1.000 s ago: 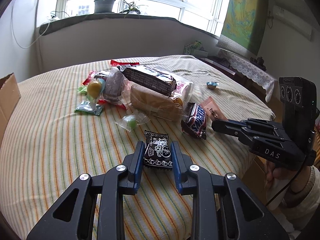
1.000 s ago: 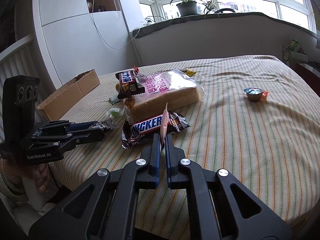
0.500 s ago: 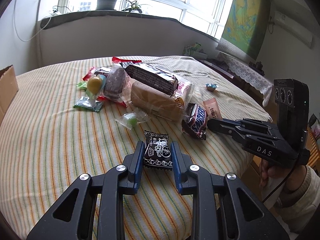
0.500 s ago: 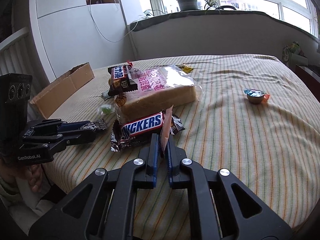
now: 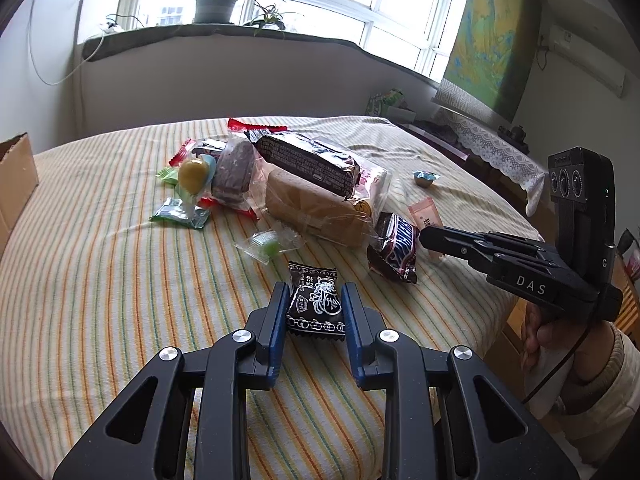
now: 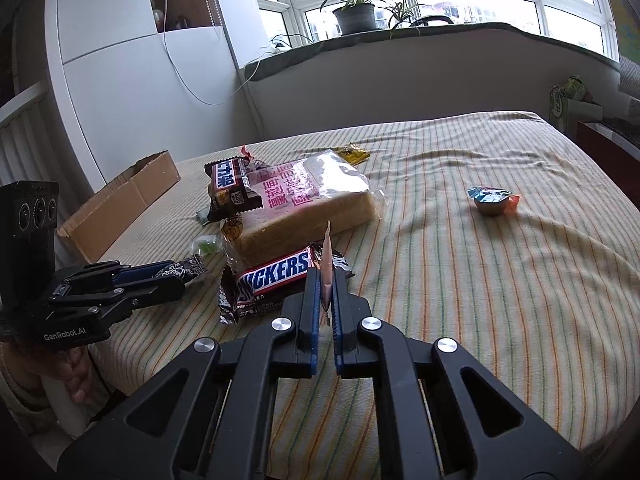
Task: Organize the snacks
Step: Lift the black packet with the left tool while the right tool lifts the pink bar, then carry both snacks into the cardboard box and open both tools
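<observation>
My left gripper (image 5: 315, 294) is shut on a small black snack packet (image 5: 316, 304) with white print, held just above the striped tablecloth (image 5: 100, 280); it also shows in the right wrist view (image 6: 182, 270). My right gripper (image 6: 327, 280) is shut on a thin pink packet (image 6: 327, 264), held edge-on; it shows in the left wrist view (image 5: 427, 218). A Snickers bar (image 6: 276, 276) lies just left of it, against a bagged bread loaf (image 6: 304, 204). A dark chocolate bar (image 5: 308, 162) rests on the loaf.
Small sweets lie left of the loaf: a green candy (image 5: 268, 246), a green packet (image 5: 180, 212), a yellow ball sweet (image 5: 193, 174) and a brown cake (image 5: 234, 172). A jelly cup (image 6: 490, 200) sits alone at the right. A cardboard box (image 6: 120, 204) stands at the left table edge.
Both grippers keep their hold. The right gripper has drawn back slightly with the pink packet. The left gripper's view has shifted a little; the black packet stays between its fingers.
</observation>
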### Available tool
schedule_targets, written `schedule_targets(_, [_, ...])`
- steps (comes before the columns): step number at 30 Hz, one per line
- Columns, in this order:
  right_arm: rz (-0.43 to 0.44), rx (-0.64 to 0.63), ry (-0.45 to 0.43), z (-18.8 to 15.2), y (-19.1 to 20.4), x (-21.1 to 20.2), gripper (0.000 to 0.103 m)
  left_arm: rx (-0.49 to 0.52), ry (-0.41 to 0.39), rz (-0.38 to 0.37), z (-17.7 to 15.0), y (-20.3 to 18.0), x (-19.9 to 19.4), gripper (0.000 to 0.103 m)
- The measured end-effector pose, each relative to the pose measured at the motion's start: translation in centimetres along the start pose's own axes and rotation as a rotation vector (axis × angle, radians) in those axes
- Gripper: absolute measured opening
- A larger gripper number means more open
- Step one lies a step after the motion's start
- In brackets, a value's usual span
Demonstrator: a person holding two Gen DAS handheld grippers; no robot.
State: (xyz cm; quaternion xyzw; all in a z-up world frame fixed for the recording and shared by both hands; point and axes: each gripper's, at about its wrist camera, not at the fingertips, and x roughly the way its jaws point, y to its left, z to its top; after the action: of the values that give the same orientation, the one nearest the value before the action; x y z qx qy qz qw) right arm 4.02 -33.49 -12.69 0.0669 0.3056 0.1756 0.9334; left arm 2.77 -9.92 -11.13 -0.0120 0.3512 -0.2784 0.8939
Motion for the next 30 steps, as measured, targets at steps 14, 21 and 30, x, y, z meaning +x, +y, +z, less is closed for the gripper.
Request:
schedule_targets(14, [-0.008,-0.056,-0.155,7.0,4.2,-4.3,0.005,-0.007,-0.181,0.025,4.1,1.0,-5.4,0.025])
schedule_targets(21, [0.006,-0.145,-0.222,11.1,9.8,-5.8,0.005,-0.005,-0.292,0.069,6.7,2.9,-10.2,0.025])
schedule_targets(30, [0.087,-0.221,-0.096,10.5,17.6,0.2,0.005,-0.141,-0.337,0.154,3.3,9.5,-13.4,0.025])
